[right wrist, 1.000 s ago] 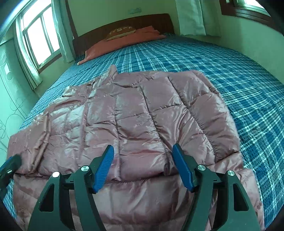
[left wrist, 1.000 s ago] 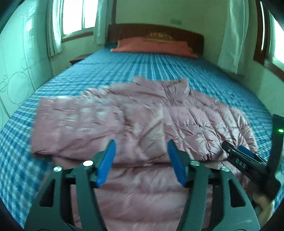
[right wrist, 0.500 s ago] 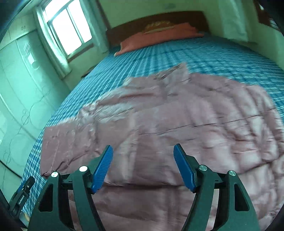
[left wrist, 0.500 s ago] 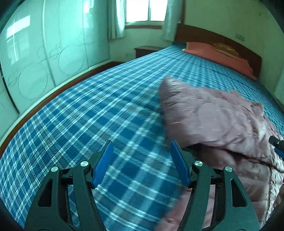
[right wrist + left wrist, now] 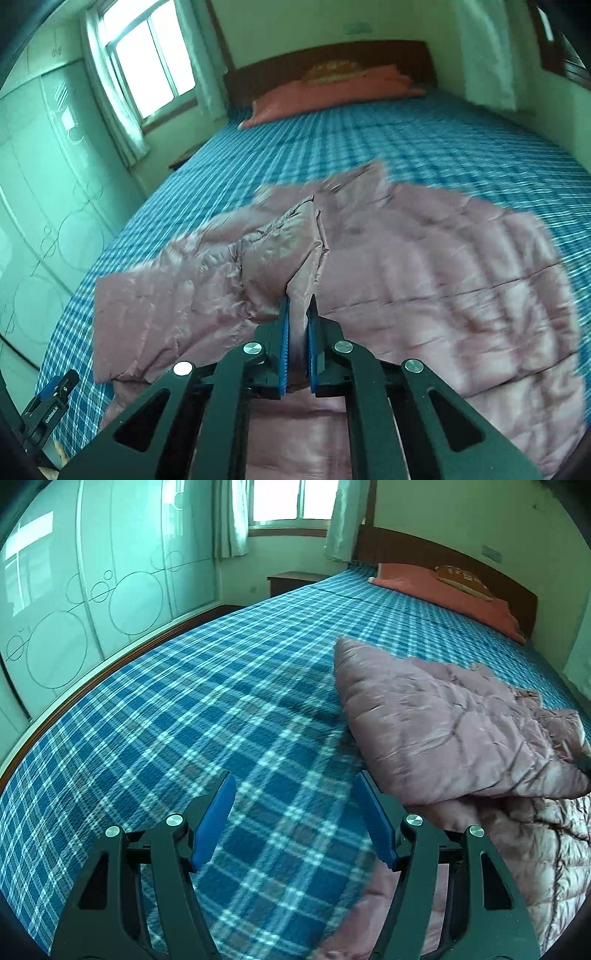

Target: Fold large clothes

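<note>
Two tools are in my hands. My right tool [image 5: 298, 314] sits at the lower centre of the right wrist view, its blue pads pressed together on a fold of the pink quilted jacket [image 5: 424, 295], and that pinched fold rises in a ridge straight up from the tips. Most of the jacket lies spread across the middle and right of that view on the bed [image 5: 424, 147], which is covered in blue plaid. One sleeve [image 5: 155, 306] reaches out toward the left of the frame. At the lower left corner of that view I can see part of my left tool, dark with a bit of blue.

From the left wrist view, my left tool [image 5: 293, 808] stands spread, its pads apart over bare plaid with nothing between them. Folded jacket fabric [image 5: 443, 731] fills the right side of this frame, its edge just beside the right-hand pad. An orange pillow [image 5: 443, 590] lies at the upper right against the dark headboard [image 5: 406, 550]. Pale wardrobe doors [image 5: 92, 602] with circle patterns line the left side, and a bright window [image 5: 288, 502] sits at the top centre.
</note>
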The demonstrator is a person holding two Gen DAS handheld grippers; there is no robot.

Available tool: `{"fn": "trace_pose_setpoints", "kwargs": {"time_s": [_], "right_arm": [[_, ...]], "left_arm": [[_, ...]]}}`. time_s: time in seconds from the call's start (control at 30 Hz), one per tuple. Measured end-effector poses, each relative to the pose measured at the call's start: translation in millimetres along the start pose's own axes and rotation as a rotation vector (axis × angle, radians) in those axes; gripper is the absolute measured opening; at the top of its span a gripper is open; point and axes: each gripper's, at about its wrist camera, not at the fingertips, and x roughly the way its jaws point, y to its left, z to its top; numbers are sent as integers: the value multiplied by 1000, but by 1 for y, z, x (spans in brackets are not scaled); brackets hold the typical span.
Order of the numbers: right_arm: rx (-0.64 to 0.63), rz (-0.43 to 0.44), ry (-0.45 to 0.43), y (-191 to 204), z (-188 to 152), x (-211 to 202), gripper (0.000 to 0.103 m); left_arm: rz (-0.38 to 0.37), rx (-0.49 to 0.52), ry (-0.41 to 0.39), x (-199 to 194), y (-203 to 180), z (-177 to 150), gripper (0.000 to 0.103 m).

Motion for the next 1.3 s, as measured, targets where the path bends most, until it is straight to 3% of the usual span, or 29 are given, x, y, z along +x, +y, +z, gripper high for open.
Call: {"fn": "trace_pose_setpoints", "kwargs": {"time_s": [0.33,0.43,0.5,0.57,0.67,0.73,0.87,1.0,1.1,1.3], "right_arm": [[84,-183,22,-118,0,-7,8],[131,-189,64,-146,-10,-1,8],[166,-166,95,-157,-13,4,14],[185,-162,97,-162,-12,2,30],[207,-192,16,-160,-5,-20,46],[186,-214,-32,-151,7,-27,46],[125,-184,-26,-138,27,-4,46],[64,-205,43,-131,31,41,46],[67,-203,101,-136,21,65,46],[46,-227,55,-126,10,28,46]], "left_arm": [[-65,84,17,1,-58,3,67],[-75,106,30,6,-73,1,67],[-77,122,39,11,-82,1,67],[-78,131,47,15,-87,2,67],[-82,121,57,23,-93,8,67],[-88,90,61,29,-95,18,67],[-93,34,59,47,-102,38,67],[-49,56,75,76,-118,47,67],[-9,96,130,105,-127,42,67],[-51,74,86,81,-118,42,66]]}}
